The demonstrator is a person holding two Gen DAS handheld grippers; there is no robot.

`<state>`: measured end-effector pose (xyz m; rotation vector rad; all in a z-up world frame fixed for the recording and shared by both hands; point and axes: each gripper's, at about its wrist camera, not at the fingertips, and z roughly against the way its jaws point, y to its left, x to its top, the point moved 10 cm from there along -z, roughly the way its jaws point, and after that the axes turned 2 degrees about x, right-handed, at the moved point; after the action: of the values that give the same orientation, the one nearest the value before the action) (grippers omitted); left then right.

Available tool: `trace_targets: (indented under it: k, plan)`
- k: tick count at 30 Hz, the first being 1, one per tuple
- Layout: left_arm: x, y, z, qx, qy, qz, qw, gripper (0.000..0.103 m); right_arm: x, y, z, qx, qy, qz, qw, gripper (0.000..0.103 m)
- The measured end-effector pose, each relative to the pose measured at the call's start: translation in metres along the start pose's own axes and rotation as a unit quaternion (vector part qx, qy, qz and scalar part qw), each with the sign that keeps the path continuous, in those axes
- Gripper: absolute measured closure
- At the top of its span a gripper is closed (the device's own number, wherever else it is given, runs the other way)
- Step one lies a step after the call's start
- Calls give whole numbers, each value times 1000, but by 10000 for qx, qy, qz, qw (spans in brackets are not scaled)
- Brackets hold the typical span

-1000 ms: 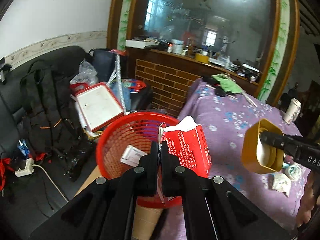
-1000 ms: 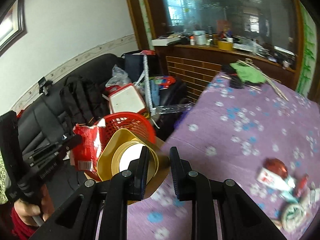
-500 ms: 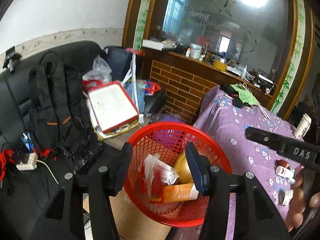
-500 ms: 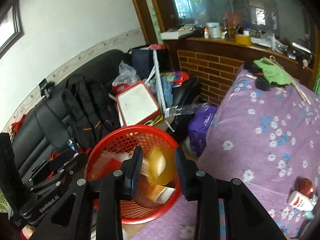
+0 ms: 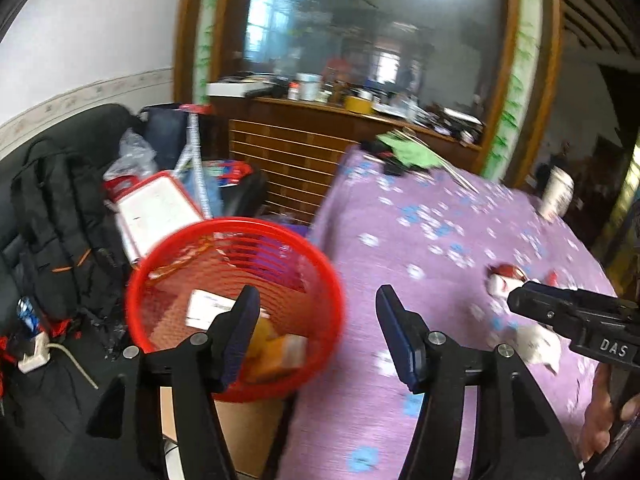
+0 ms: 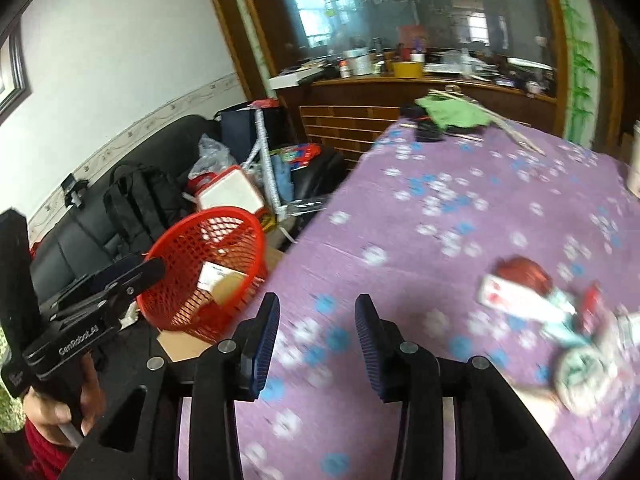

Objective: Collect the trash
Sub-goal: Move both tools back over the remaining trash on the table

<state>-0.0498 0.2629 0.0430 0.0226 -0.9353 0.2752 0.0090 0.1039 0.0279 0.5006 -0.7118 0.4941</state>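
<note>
Both grippers' fingers have just been opening and stand apart with nothing between them, left gripper [image 5: 316,320] beside the red mesh basket [image 5: 224,240] of wrappers, right gripper [image 6: 316,324] over the purple tabletop [image 6: 460,208] near the remaining trash [image 6: 560,320].

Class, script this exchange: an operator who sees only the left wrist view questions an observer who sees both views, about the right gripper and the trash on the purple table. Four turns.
Operator: I see the right gripper only from the side. Is it holding anything?
Observer: No. In its own view the fingers stand apart with nothing between them; they have just been opening.
Operator: That gripper hides part of the trash on the table. What lies there?
Observer: Next to the red round thing and the white box there is a teal wrapper and a round teal-and-white piece, all blurred.
</note>
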Motion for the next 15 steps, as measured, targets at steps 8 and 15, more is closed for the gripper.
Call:
trace_targets:
  k: [8, 15]
  plan:
    - [-29, -100, -14, -563, 429, -848, 9939, 37, -33, -92, 65, -515, -256, -670, 9961, 54]
    - [-56, -190, -25, -1125, 754, -1815, 9740, 26, -56, -171, 112, -867, -523, -1605, 9818, 49]
